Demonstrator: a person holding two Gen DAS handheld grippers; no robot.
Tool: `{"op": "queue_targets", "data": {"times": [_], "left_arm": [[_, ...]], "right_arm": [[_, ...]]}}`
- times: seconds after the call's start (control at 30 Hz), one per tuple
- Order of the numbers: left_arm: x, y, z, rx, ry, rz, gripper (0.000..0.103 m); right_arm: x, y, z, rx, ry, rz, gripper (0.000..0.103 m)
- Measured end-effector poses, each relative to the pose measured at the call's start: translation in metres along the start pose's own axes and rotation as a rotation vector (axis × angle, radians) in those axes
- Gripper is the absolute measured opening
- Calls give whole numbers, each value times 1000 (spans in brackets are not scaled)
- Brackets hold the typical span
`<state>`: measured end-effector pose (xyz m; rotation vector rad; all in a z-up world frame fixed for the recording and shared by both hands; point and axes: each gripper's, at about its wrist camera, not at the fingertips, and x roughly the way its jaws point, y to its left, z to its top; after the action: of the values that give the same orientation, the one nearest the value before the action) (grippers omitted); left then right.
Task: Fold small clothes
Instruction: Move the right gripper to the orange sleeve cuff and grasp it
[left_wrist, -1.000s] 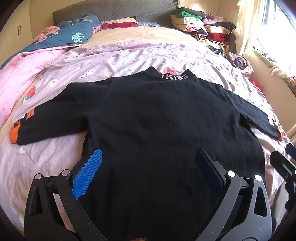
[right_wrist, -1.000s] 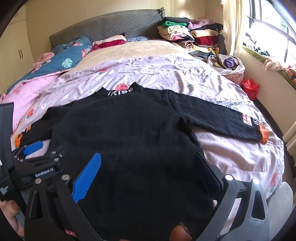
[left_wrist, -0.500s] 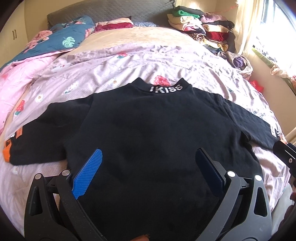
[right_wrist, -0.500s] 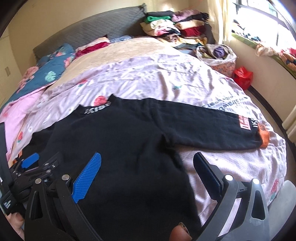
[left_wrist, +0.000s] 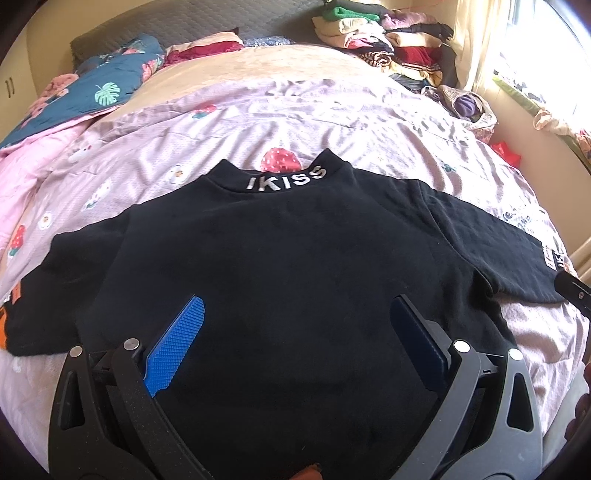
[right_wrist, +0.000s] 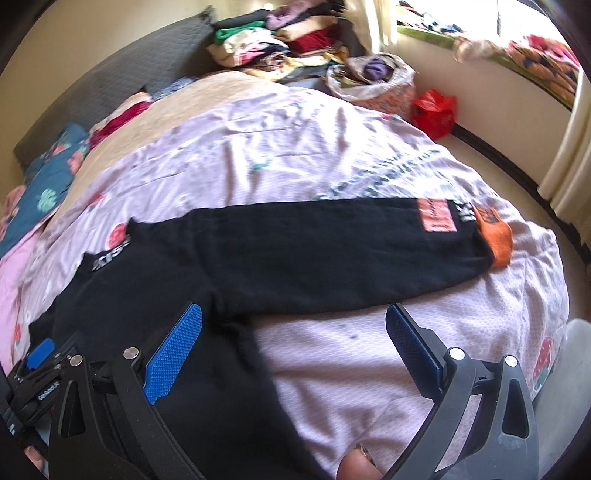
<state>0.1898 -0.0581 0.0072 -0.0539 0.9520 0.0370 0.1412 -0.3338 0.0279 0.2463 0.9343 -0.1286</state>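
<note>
One black sweater (left_wrist: 280, 266), its collar (left_wrist: 286, 177) reading "IKISS", lies flat with both sleeves spread on the bed (left_wrist: 332, 122), an orange-cuffed sleeve (right_wrist: 332, 251) carrying one pink patch (right_wrist: 436, 214), while the left gripper (left_wrist: 295, 317) and right gripper (right_wrist: 293, 321) hover wide apart, holding nothing.

My bed (left_wrist: 369, 122) wears a lilac sheet printed with strawberries and flowers; flat on it lies the black sweater (left_wrist: 288, 266), sleeves spread to both sides, orange cuff (right_wrist: 495, 236) at the right end; a teal floral quilt (left_wrist: 99, 92) and a stack of folded clothes (left_wrist: 384, 40) sit near the headboard.
</note>
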Motion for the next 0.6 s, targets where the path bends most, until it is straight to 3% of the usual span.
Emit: {"op": "queue_targets", "data": {"times": [0.6], "left_arm": [[38, -25, 22, -4, 28, -24, 95]], "right_arm": [[52, -132, 11, 307, 55, -76, 99]]}}
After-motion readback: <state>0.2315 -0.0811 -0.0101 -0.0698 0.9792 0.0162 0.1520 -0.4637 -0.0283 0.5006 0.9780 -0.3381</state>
